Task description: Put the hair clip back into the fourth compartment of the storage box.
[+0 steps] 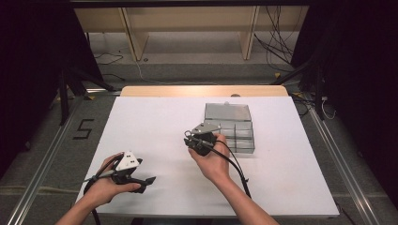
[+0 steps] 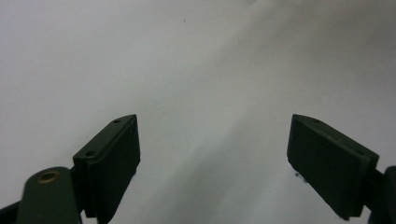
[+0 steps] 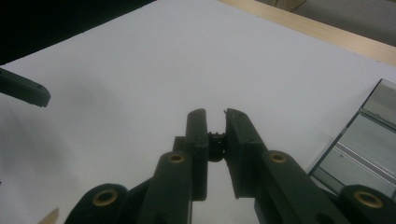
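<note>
My right gripper (image 3: 215,114) is held up over the middle of the white table (image 1: 155,122), just left of a clear compartment box (image 1: 229,126). Its jaws are nearly together and pinch a small dark part (image 3: 215,141), too small to identify. In the high view the right gripper (image 1: 188,136) points to the far left. My left gripper (image 2: 212,126) hovers low over bare white table with its jaws wide apart and nothing between them. In the high view the left gripper (image 1: 146,183) sits near the front left, pointing right.
The clear box (image 3: 369,135) has its lid folded open towards the back and several shallow compartments. A wooden strip (image 1: 204,90) runs along the table's far edge. Black cables (image 1: 234,164) trail from both grippers towards the person.
</note>
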### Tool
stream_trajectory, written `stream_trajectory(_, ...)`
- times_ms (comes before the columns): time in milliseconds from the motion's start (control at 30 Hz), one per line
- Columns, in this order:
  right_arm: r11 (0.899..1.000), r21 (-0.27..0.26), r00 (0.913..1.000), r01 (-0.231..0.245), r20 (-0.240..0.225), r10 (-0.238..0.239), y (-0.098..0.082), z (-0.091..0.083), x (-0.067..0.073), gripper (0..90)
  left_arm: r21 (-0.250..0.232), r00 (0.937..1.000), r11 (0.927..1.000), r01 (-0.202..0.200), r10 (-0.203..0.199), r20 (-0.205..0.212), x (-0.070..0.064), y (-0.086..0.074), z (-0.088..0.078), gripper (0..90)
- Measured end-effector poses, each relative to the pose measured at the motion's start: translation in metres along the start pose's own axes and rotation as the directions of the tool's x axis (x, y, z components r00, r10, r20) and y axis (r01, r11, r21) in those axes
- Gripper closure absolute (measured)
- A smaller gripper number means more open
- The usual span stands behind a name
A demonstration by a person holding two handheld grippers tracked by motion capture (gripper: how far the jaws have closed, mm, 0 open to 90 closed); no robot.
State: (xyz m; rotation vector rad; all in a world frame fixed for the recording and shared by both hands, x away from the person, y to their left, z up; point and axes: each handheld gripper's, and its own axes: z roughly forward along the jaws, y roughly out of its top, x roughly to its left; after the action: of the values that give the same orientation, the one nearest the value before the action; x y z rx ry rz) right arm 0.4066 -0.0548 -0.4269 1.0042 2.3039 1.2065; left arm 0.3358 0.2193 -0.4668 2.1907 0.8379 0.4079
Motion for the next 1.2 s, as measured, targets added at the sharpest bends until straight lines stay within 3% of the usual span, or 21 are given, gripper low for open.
stream_trajectory(1200, 1.000, 0.000, 0.9980, -0.026, 0.058, 0.026, 0.003, -0.009, -0.026, 80.2, -0.001, 1.0000, 1.0000, 0.000, 0.000, 0.001, 0.000, 0.000, 0.000, 17.2)
